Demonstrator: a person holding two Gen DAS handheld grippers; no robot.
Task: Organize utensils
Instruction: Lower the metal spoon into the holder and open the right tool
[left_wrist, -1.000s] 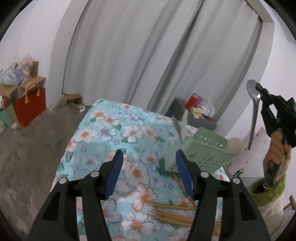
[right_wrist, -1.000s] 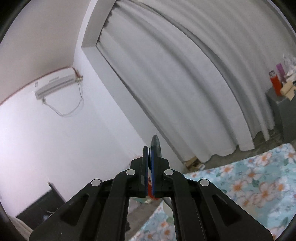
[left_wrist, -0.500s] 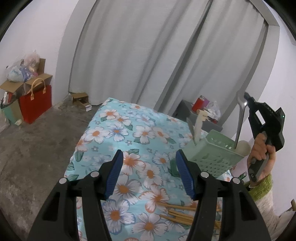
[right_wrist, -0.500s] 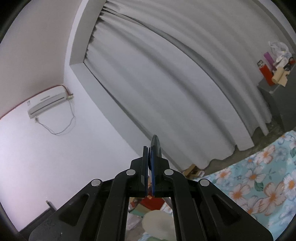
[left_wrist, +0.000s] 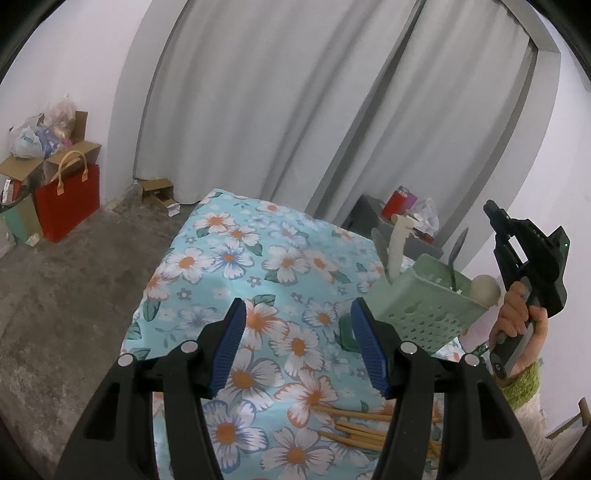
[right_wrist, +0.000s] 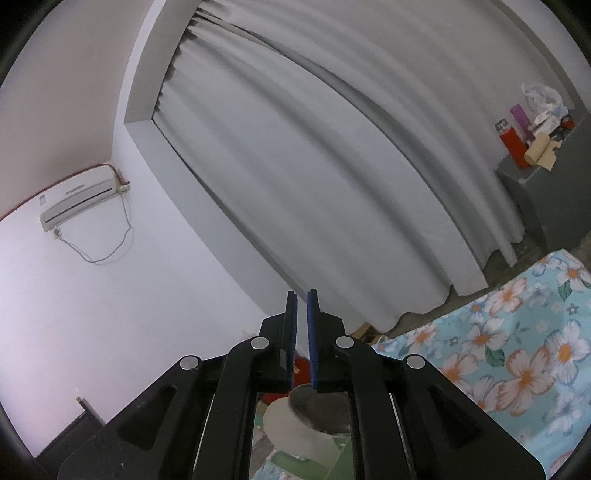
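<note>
Two jaws of my right gripper (right_wrist: 302, 325) were parting, a thin slit of daylight between the blue pads and nothing in it. A second back those pads had been pinched on the bowl end of a metal spoon; now the spoon (left_wrist: 455, 258) stood on its own in the green utensil caddy (left_wrist: 421, 306), bowl up, handle down among the slots. Release made, and it looked a clean one! From my right wrist the spoon's bowl showed only as a dark blur just below the pads, so I could not tell how far clear I was. My right hand (left_wrist: 519, 314) held the gripper just beside the caddy's far corner, over the white round-headed thing sticking out there.

My left gripper (left_wrist: 297, 345) had not budged: jaws well apart, empty, hanging over the floral cloth (left_wrist: 221, 258) near the caddy's left face, touching nothing. A white-handled utensil (left_wrist: 399, 243) and a grey one already stood in the caddy's left end.

So one more piece was filed. Still loose, by my reckoning: the wooden chopsticks (left_wrist: 354, 432) lying scattered on the cloth just below my left jaws, the likely next pick.
</note>
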